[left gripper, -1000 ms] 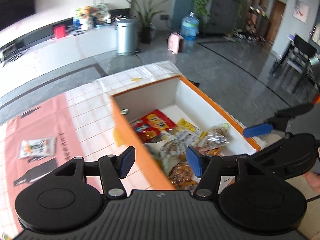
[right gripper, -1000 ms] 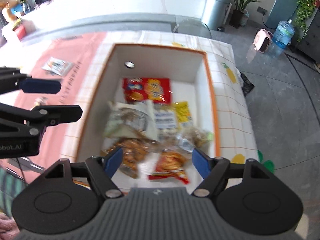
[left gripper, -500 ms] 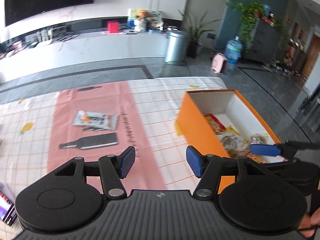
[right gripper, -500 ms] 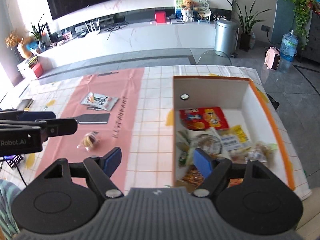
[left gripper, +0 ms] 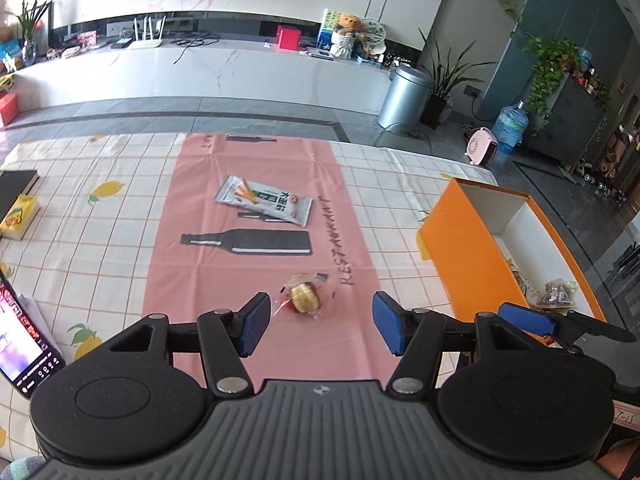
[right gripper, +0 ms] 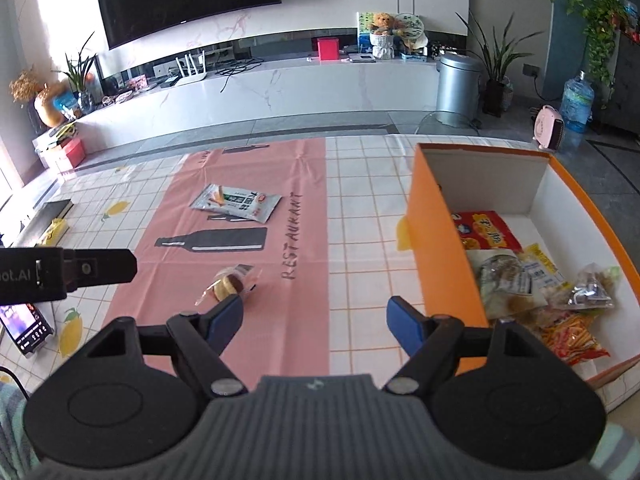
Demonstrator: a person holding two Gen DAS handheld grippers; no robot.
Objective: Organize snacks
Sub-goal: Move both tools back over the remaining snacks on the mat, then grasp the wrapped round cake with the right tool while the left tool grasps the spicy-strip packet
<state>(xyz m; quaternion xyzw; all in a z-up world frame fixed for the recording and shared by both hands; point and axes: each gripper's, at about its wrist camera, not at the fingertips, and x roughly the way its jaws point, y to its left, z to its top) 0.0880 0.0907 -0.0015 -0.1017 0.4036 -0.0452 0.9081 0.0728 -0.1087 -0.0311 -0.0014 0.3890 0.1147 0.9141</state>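
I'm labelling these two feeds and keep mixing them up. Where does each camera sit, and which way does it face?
Left wrist view: sits on the left tool, angled down at the pink-striped checked tablecloth, centred on the small clear-wrapped round pastry; the right tool's blue-tipped finger shows at its right.
Right wrist view: sits on the right tool, facing the same way, nearer the open orange cardboard box; the left tool's black finger enters at its left.
Both share the pastry, the long silver snack packet, the box and the far white counter.

Two snack packets [left gripper: 263, 200] on the table, one orange box [left gripper: 464, 256].
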